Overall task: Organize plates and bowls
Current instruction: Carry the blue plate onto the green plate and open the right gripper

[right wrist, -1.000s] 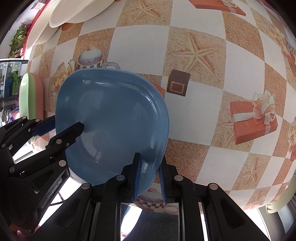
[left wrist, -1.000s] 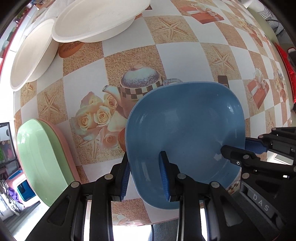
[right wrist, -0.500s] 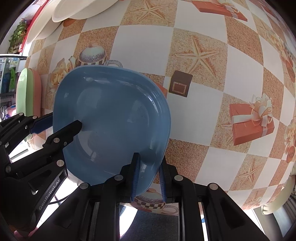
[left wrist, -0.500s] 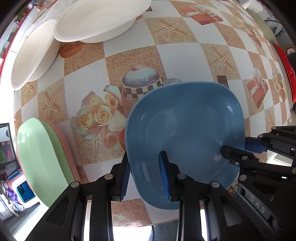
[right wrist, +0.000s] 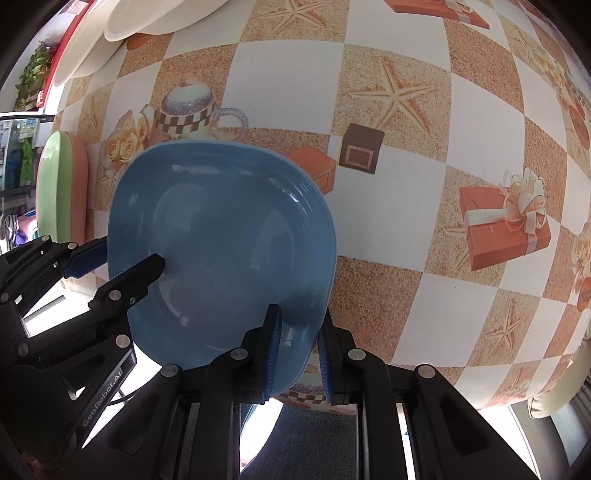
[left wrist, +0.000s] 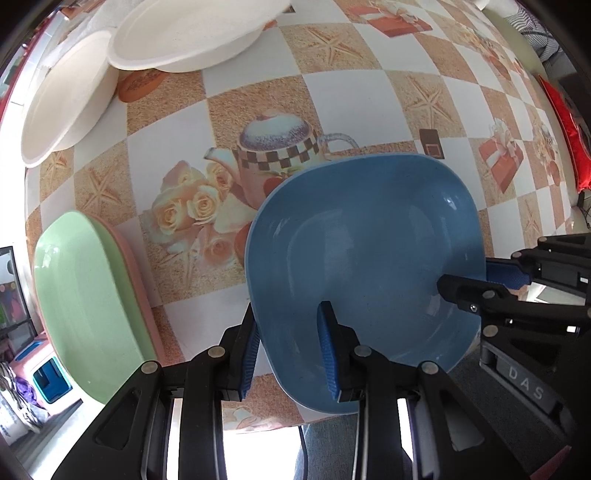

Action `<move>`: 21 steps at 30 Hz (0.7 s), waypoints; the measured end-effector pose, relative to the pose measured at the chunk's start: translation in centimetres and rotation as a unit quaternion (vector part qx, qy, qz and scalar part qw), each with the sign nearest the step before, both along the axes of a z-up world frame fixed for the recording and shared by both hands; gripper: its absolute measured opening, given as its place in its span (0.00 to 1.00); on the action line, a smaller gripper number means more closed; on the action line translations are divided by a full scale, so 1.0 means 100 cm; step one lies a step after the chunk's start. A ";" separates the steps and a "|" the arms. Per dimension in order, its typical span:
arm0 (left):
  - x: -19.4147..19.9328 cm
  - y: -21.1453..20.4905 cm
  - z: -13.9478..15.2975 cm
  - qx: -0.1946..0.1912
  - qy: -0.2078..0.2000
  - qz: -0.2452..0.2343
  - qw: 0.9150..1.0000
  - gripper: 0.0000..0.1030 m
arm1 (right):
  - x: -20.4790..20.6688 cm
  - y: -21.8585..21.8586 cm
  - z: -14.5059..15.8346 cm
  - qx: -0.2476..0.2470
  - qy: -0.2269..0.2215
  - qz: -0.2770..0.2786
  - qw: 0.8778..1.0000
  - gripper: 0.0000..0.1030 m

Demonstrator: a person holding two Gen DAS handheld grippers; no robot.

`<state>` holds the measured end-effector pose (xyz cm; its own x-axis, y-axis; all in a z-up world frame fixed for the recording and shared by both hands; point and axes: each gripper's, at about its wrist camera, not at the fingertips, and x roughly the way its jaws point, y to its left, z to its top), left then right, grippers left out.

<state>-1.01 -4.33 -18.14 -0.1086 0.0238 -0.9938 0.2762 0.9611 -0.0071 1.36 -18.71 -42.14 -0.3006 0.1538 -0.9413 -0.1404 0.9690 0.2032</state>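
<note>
A blue square plate [left wrist: 365, 240] is held above the table's near edge; it also shows in the right wrist view [right wrist: 221, 240]. My left gripper [left wrist: 290, 343] straddles its left rim, one finger under, one inside. My right gripper [right wrist: 297, 350] is shut on its right rim. A green plate [left wrist: 77, 295] lies stacked on a pink plate [left wrist: 129, 266] at the left edge. Two white bowls [left wrist: 192, 33] sit at the far left.
The table [right wrist: 280, 77] has a checkered cloth with teapot, starfish and gift-box prints. The table's near edge runs just under both grippers. A stool and clutter [left wrist: 44, 373] stand on the floor at the left.
The blue plate and both grippers have shifted slightly to the right over the table. Both grips look unchanged.
</note>
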 end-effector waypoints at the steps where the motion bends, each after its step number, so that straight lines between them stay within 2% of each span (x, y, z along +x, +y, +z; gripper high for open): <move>1: 0.001 0.002 0.004 0.000 -0.004 0.003 1.000 0.31 | 0.000 -0.004 -0.001 0.003 -0.001 0.000 1.000 0.20; 9: 0.004 0.034 0.040 0.006 -0.038 0.035 0.999 0.31 | 0.024 -0.007 0.009 0.031 -0.020 0.010 0.999 0.20; 12: 0.003 0.054 0.051 0.003 -0.041 0.057 0.998 0.33 | 0.017 0.000 0.011 0.043 -0.026 0.020 0.999 0.20; 14: 0.001 0.067 0.057 0.002 -0.044 0.072 0.996 0.34 | -0.002 0.031 0.002 0.053 -0.026 0.023 0.998 0.20; 15: 0.000 0.073 0.059 0.002 -0.044 0.079 0.996 0.34 | 0.002 0.032 0.002 0.062 -0.024 0.023 0.998 0.20; 17: -0.001 0.088 0.063 0.003 -0.044 0.093 0.995 0.34 | 0.000 0.039 0.009 0.073 -0.021 0.026 0.997 0.20; 19: -0.003 0.102 0.066 0.007 -0.046 0.104 0.994 0.34 | -0.007 0.074 0.039 0.080 -0.019 0.032 0.996 0.20; 21: -0.003 0.117 0.069 0.014 -0.049 0.115 0.992 0.34 | 0.000 0.080 0.037 0.086 -0.019 0.043 0.995 0.20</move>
<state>-1.32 7.33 -11.29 -0.0180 0.0364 -0.9992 0.0472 0.9983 0.0355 1.38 -10.72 -38.45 -0.2848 0.2882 -0.9142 -0.2320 0.9047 0.3575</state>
